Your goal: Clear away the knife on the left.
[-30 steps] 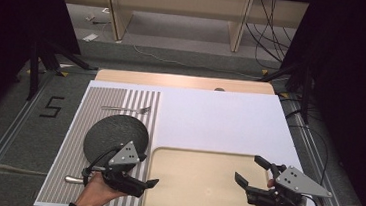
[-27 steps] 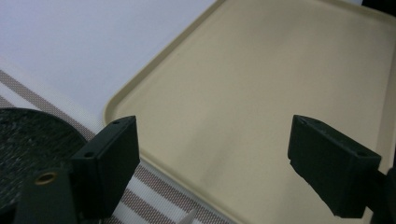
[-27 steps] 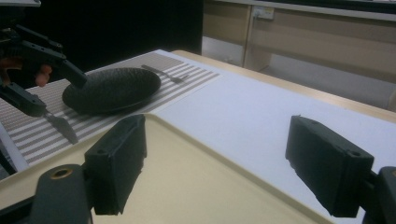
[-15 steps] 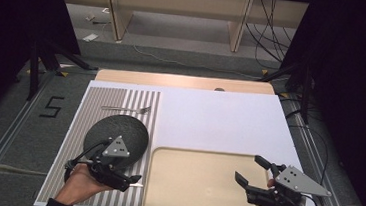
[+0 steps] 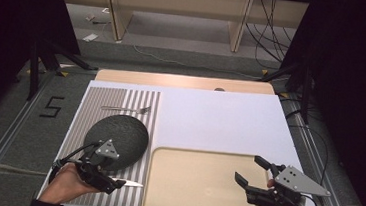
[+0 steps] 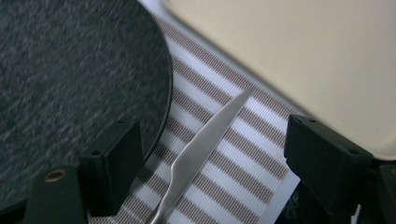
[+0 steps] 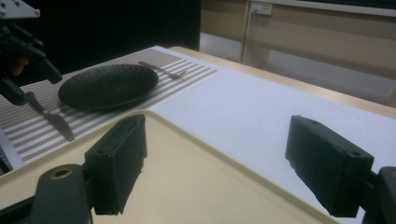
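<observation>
- Across the tabletop (image 5: pixel 229 122), a white sheet covers most of the surface, with a striped placemat (image 5: pixel 121 100) on the left half and a beige tray (image 5: pixel 199 184) at the near edge, nothing on it.
- On that placemat sits a dark round plate (image 5: pixel 123 133), textured, flat and settled in the middle of the stripes.
- Beyond the plate lies a fork (image 5: pixel 125 109), crosswise at the far side, just clear of the rim.
- Over on the right, the right gripper (image 5: pixel 252 174) hovers above the tray's right portion, jaws spread wide and carrying nothing; its own view looks across the bare tray between the two jaws.
- Now the action: the left gripper (image 5: pixel 116 183) is low over the near part of the placemat, just this side of the plate, jaws spread apart.
- Between those jaws lies the knife (image 6: pixel 205 140), blade pointing toward the tray, resting flat on the stripes close beside the plate's edge without touching it, as far as the left gripper view shows.
- The jaws stand on either side of the knife but neither presses on it, so it is not gripped.
- My read: this is a place setting. Plate and fork look done, the knife lies by the plate, and whether it counts as set or is about to be lifted, I cannot tell.
</observation>
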Demonstrator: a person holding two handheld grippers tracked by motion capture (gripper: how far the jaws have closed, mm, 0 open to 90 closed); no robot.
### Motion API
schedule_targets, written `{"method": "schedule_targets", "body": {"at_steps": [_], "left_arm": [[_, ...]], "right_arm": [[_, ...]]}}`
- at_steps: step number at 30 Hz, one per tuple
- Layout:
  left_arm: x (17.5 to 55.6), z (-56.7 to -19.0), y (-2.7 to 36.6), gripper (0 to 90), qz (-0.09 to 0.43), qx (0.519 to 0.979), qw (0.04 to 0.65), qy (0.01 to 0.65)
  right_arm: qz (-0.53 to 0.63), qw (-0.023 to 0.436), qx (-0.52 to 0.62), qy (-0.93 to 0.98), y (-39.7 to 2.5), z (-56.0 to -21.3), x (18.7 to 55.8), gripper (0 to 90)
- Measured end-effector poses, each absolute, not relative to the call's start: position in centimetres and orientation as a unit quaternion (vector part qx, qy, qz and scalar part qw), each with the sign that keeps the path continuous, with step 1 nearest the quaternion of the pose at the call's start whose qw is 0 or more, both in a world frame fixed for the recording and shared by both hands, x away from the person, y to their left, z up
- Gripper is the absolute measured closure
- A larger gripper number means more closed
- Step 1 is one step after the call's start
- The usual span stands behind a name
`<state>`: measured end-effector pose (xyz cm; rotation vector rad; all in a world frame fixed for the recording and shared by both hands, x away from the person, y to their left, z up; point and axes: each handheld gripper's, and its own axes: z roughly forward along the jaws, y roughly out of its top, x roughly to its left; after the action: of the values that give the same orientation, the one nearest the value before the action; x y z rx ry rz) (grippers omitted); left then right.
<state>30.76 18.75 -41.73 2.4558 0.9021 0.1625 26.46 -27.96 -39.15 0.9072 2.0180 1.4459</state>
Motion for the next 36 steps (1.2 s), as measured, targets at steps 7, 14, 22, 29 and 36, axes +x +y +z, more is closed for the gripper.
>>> {"method": "schedule_targets", "body": {"at_steps": [7, 14, 22, 29, 36], "left_arm": [[30.0, -42.6, 20.6, 21.2, 0.057, 0.905, 0.252, 0.339], [30.3, -43.7, 21.7, 24.4, 0.06, 0.911, 0.209, 0.35], [30.6, -44.9, 21.5, 29.8, 0.054, 0.924, 0.149, 0.349], [31.1, -45.9, 21.7, 33.5, 0.048, 0.927, 0.121, 0.351], [31.7, -46.3, 21.6, 44.3, 0.036, 0.93, 0.109, 0.348]], "right_arm": [[0.531, 0.248, 0.332, 0.739, -28.0, -39.1, 26.5, 21.4], [0.531, 0.248, 0.332, 0.739, -28.0, -39.1, 26.5, 21.4], [0.531, 0.248, 0.332, 0.739, -28.0, -39.1, 26.5, 21.5], [0.531, 0.248, 0.332, 0.74, -28.0, -39.1, 26.5, 21.5], [0.53, 0.247, 0.33, 0.741, -27.9, -39.1, 26.5, 21.5]]}}
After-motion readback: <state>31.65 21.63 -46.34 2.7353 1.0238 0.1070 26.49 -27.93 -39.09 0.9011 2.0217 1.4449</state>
